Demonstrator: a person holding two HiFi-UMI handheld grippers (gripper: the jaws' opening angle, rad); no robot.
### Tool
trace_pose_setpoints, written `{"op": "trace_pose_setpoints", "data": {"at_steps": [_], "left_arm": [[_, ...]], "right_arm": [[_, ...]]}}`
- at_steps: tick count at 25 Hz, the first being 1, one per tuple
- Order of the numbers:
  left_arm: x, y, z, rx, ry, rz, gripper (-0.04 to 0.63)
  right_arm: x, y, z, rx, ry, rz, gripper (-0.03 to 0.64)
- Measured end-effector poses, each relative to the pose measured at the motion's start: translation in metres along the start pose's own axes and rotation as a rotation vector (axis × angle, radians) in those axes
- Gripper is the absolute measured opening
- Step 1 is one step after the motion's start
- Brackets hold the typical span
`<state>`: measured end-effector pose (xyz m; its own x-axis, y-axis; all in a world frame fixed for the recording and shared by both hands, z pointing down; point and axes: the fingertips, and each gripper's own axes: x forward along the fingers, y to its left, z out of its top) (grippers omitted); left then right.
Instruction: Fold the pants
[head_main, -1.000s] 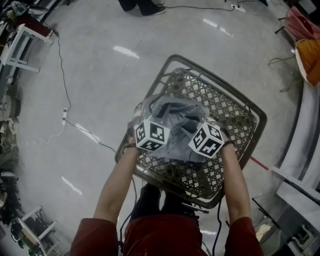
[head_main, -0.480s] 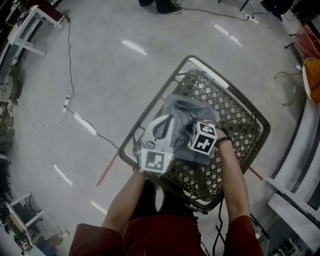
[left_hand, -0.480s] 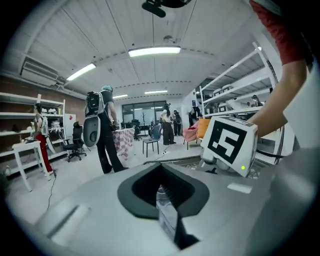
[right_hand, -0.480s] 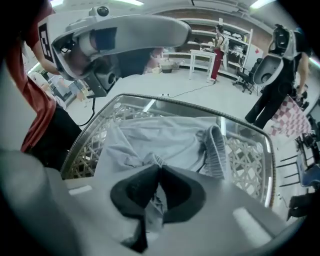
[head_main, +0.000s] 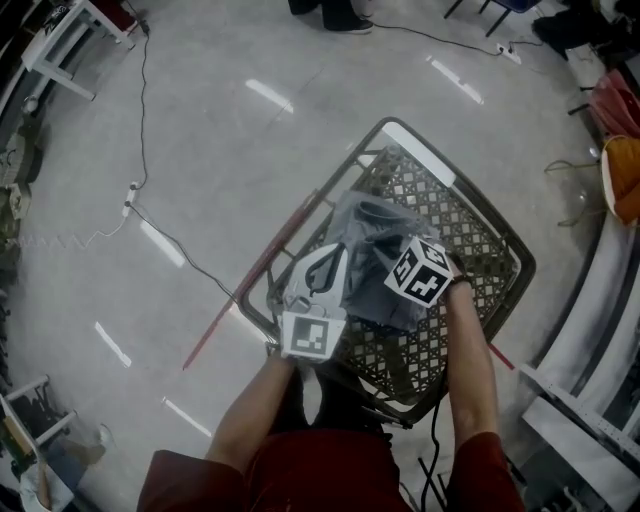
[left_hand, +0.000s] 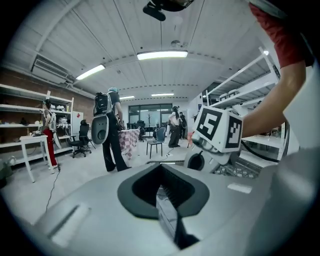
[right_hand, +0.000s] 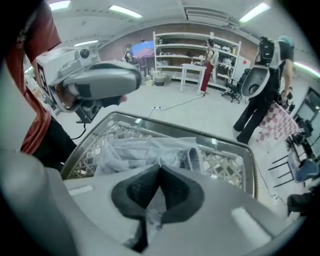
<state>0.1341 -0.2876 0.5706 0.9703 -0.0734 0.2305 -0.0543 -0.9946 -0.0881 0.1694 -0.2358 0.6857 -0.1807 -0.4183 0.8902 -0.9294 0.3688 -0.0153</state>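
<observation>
Crumpled grey pants (head_main: 372, 232) lie in a dark lattice basket (head_main: 505, 243). My left gripper (head_main: 333, 256) is lifted over the basket's near-left corner and points almost level. Its jaws are shut, with a strip of grey cloth pinched between them (left_hand: 164, 192). My right gripper (head_main: 397, 258) points steeply down into the pile. Its jaws have just been closing and now pinch a fold of the pants (right_hand: 150, 149) at its tips (right_hand: 158, 172). The right gripper's marker cube (left_hand: 218, 129) shows in the left gripper view. The left gripper's body (right_hand: 97, 82) shows in the right gripper view.
The basket stands on a grey floor, its rim (right_hand: 176, 128) around the cloth. A cable (head_main: 140, 215) and a red stick (head_main: 233, 302) lie on the floor to the left. A person with a backpack (left_hand: 109, 131) stands ahead. White shelves (right_hand: 196, 50) and another person (right_hand: 261, 85) are beyond.
Both grippers were low over the pants a second ago. The left one has since risen, rolled and tipped toward level; the right one stayed down in the cloth.
</observation>
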Motion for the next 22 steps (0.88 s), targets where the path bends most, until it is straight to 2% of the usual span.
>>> {"op": "trace_pose_setpoints", "data": {"at_steps": [6,12,17,22], "left_arm": [[-0.010,0.000,0.003,0.031,0.015,-0.003,0.005],[-0.016,0.000,-0.006,0.023,0.037,0.002,0.005],[-0.018,0.003,-0.010,0.016,0.029,-0.002,0.005],[-0.017,0.004,0.000,0.000,0.012,-0.004,0.005]], "right_arm": [[0.005,-0.052,0.024,0.072,-0.088,-0.105,0.009],[0.048,-0.074,0.013,0.086,-0.028,-0.171,0.015],[0.055,-0.082,0.009,0.098,-0.015,-0.246,0.048],[0.026,-0.081,0.024,0.180,-0.125,-0.346,0.078]]}}
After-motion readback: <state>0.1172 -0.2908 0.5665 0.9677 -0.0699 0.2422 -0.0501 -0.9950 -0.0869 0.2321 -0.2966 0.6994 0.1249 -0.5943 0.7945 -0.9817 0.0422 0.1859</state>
